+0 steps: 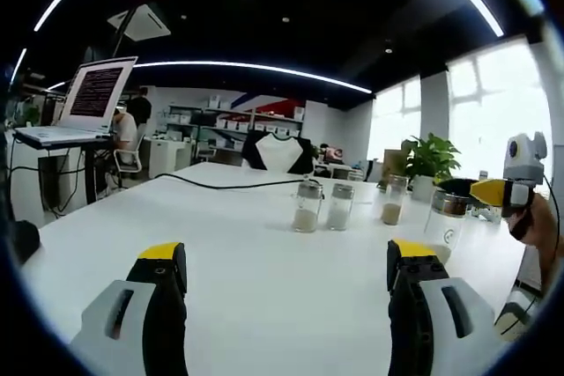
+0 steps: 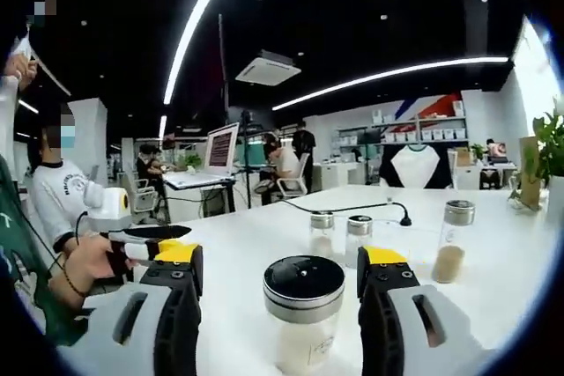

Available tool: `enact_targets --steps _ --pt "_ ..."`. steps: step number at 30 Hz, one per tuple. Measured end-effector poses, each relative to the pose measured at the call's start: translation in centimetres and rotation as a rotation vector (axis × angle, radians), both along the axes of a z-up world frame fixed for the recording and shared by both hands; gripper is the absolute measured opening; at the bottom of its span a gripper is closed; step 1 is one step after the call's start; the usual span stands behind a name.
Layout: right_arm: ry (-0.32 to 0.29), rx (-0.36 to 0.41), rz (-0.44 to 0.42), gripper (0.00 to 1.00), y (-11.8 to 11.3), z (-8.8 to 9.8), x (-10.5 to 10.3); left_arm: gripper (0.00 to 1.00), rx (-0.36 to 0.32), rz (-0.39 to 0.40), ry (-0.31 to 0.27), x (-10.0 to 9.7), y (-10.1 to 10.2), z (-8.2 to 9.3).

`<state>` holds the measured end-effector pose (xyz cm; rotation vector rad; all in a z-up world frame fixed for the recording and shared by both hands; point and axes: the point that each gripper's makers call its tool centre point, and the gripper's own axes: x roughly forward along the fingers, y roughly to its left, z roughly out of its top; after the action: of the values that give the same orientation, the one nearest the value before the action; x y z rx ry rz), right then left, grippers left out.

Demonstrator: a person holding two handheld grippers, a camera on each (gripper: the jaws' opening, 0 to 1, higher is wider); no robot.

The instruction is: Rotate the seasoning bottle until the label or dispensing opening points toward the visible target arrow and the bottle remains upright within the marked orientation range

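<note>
A glass seasoning bottle point(image 2: 304, 316) with a black lid and pale powder stands upright on the white table point(image 2: 493, 297), between the jaws of my right gripper point(image 2: 280, 272). A gap shows on each side, so that gripper is open. In the left gripper view the same bottle point(image 1: 448, 217) stands at the right, with the right gripper point(image 1: 493, 191) and a hand beside it. My left gripper point(image 1: 286, 270) is open over bare table point(image 1: 220, 235), with nothing between its jaws. It also appears as the left gripper point(image 2: 150, 239), held by a hand.
Three more shaker bottles stand on the table: a pair point(image 1: 322, 207) and a single one point(image 1: 393, 202); pair point(image 2: 340, 235), single point(image 2: 452, 253). A black cable point(image 1: 238, 184) crosses the far side. A laptop point(image 1: 92, 94) is at left, a plant point(image 1: 429, 160) at right. People sit beyond.
</note>
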<state>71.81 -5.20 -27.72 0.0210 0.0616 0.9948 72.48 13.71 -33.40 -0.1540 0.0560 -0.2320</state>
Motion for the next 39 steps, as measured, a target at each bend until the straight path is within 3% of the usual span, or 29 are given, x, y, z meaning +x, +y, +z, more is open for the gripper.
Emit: enact_targets --steps 1,3,4,15,20,23,28,35,39 --pt "0.000 -0.015 0.034 0.73 -0.3 -0.1 0.1 0.99 0.000 0.003 0.000 0.0 0.1 0.0" --pt "0.023 0.003 0.012 0.82 -1.3 0.1 1.2 0.99 -0.002 0.008 0.001 0.0 0.3 0.0" --pt "0.025 -0.015 0.061 0.83 -1.2 -0.1 0.8 0.99 -0.003 0.009 0.001 0.0 0.3 0.0" --pt "0.072 -0.008 0.286 0.79 -1.9 -1.2 1.1 0.99 0.000 0.006 0.003 -0.1 0.1 0.2" --pt "0.081 0.011 0.409 0.74 -1.7 -1.7 0.5 0.99 0.003 0.006 0.001 -0.2 0.1 0.3" --pt "0.097 0.017 0.431 0.65 -1.7 -2.2 0.9 0.99 0.009 0.005 0.004 -0.2 0.1 0.2" --pt "0.110 0.042 0.536 0.64 -1.2 -2.5 0.0 0.99 0.013 0.000 0.005 -0.2 -0.1 0.2" --pt "0.094 0.064 0.616 0.55 -0.1 -2.1 -0.8 0.99 0.012 -0.002 0.009 -0.2 -0.3 0.1" --pt "0.096 0.054 0.616 0.51 0.5 -2.1 -0.6 0.99 0.011 -0.003 0.010 -0.2 -0.2 0.1"
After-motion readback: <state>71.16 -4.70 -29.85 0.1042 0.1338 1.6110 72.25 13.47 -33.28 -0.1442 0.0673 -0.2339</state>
